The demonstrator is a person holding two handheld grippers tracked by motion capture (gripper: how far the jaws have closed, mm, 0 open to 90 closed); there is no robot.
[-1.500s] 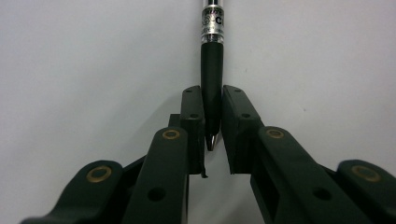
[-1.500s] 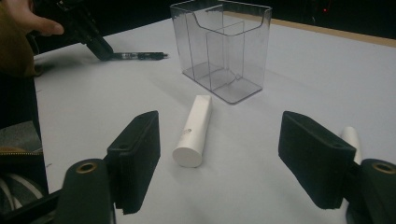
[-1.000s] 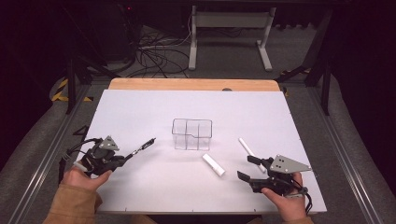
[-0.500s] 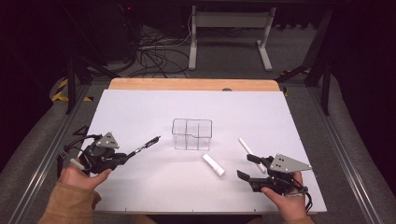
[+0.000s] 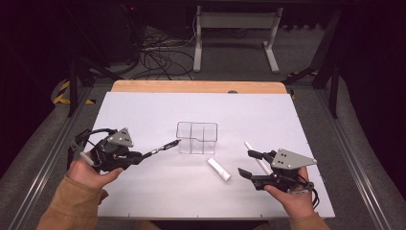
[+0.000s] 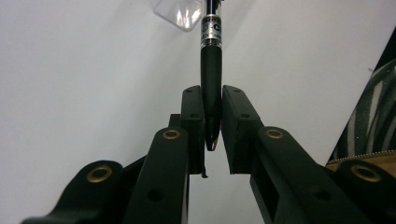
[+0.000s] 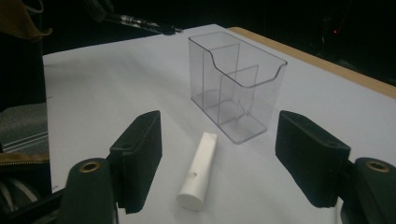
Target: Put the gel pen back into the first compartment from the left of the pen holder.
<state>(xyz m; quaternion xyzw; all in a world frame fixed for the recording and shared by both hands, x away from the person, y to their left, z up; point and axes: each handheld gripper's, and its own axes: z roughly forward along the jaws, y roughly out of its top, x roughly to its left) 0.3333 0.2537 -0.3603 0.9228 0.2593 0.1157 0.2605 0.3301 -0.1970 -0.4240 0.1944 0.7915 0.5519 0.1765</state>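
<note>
Left gripper (image 5: 143, 154) has its jaws clamped on a black pen with a silver band (image 6: 211, 74); the pen sticks straight out ahead, tip just beside the clear plastic divided organiser box (image 5: 197, 138). Right gripper (image 5: 248, 163) is wide open, holding nothing. A short white cylinder (image 7: 198, 170) lies on the white table sheet (image 5: 143, 110) right between its jaws, box just beyond. Another white stick (image 5: 256, 156) lies beside that gripper.

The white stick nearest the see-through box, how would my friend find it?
Start at the big white table, then find the clear plastic box in its middle. Just in front of the box, toward the person, lies a short chunky white stick. The other white stick, farther right by the right claw, is thinner and longer.
</note>
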